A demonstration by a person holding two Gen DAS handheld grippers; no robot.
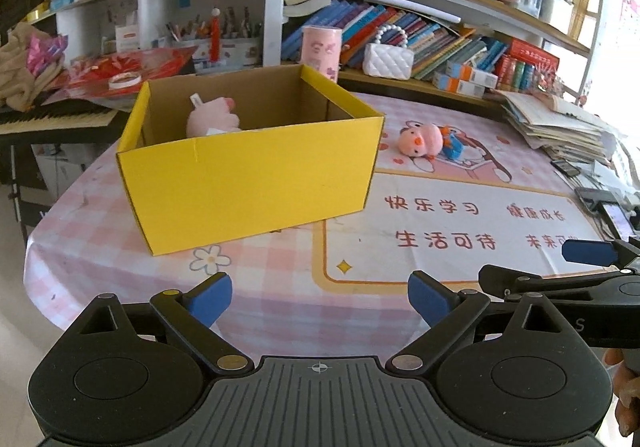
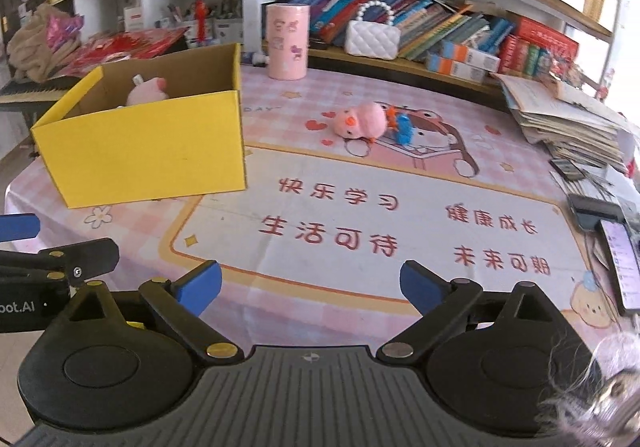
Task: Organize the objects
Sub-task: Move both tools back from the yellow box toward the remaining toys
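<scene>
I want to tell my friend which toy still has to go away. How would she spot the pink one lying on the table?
Start at the big yellow box on the pink checked tablecloth. Look to its right, toward the bookshelves: a round pink plush lies on the cloth's cartoon picture. Unlike the pink toy inside the box, it lies out in the open, beside a small blue toy.

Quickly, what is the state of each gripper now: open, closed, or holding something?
Left gripper: open, holding nothing.
Right gripper: open, holding nothing.
</scene>
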